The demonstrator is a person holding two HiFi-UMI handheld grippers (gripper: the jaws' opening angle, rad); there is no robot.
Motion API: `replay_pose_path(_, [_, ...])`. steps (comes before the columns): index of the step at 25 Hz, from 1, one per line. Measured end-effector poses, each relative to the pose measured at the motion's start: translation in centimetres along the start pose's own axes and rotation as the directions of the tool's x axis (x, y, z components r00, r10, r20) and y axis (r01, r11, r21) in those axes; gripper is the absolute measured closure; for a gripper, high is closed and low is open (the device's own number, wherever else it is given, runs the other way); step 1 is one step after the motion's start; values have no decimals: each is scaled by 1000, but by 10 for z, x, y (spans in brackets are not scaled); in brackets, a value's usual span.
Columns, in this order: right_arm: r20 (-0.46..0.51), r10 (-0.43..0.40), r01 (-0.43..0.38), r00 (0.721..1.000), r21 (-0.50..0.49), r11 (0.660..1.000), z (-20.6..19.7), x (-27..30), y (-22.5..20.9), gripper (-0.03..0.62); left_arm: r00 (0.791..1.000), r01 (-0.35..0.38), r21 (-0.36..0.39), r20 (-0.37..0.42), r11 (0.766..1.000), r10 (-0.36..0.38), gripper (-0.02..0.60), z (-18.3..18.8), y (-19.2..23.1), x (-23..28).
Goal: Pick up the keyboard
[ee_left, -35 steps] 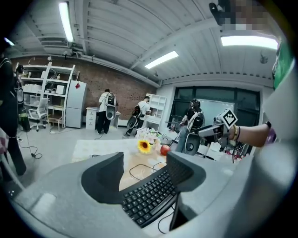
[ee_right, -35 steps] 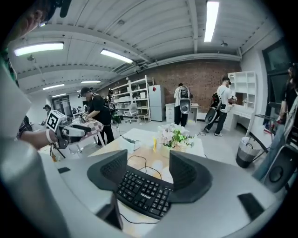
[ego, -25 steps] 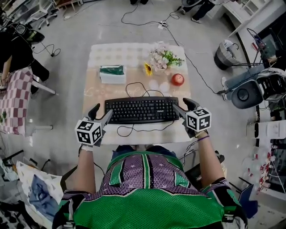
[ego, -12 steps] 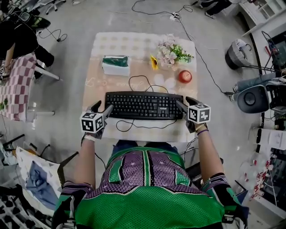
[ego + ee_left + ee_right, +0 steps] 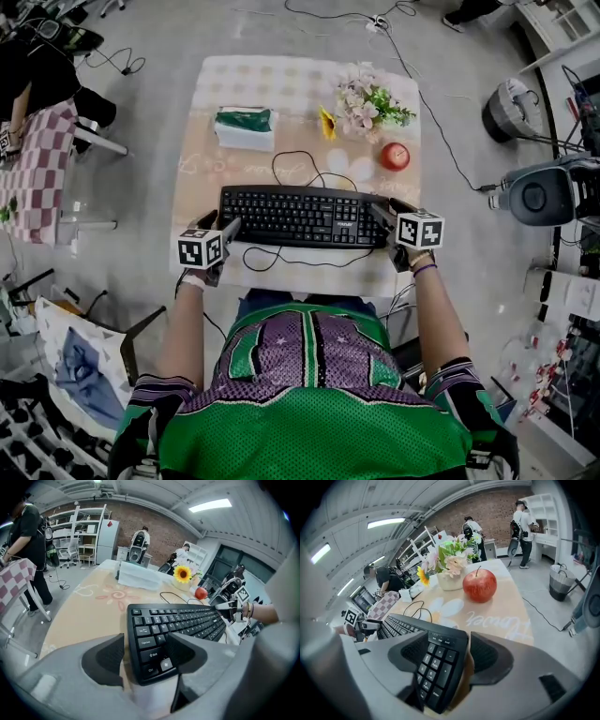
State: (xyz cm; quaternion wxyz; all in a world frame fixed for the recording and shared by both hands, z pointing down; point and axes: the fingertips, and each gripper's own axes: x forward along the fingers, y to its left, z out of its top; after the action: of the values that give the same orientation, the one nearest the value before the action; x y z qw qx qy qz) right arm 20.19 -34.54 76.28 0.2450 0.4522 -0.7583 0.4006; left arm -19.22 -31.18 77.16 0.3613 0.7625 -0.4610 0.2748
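Checking against a second ago: finding both grippers drawn inward, from just outside the ends of the keyboard [image 5: 302, 216] to straddling them now, with jaw spread looking unchanged. Finding the keyboard lying flat across the near part of the table [image 5: 202, 169], with an apple [image 5: 395, 156] and flowers [image 5: 367, 101] beyond its right end and a tissue box [image 5: 245, 127] beyond its left.

Holding the left gripper [image 5: 216, 225] low at the left end, forearm reaching straight ahead, jaws pointing forward and slightly inward. Keeping those jaws fairly narrow but apart: one outside the end with a strip of table showing beside it, the other over the Shift key. Not clamping.

Holding the right gripper [image 5: 386, 207] likewise at the number-pad end, angled inward. Keeping its jaws apart around that end, inner pad beside the keys, a sliver of table showing at the outer pad.
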Motion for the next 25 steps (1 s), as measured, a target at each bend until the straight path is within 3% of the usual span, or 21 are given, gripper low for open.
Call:
replay_pose_path(12, [0, 55, -55, 998, 101, 993, -12, 17, -3, 327, 1000, 15, -22, -21, 1000, -16, 303, -1, 0, 8])
replay_pose_path(20, [15, 35, -36, 999, 103, 994, -12, 17, -4, 327, 1000, 6, -41, -28, 999, -7, 308, -2, 0, 9])
replay_pose_path(25, [12, 1, -2, 1000, 98, 995, -13, 16, -5, 324, 1000, 5, -101, -14, 995, -6, 310, 0, 1, 8])
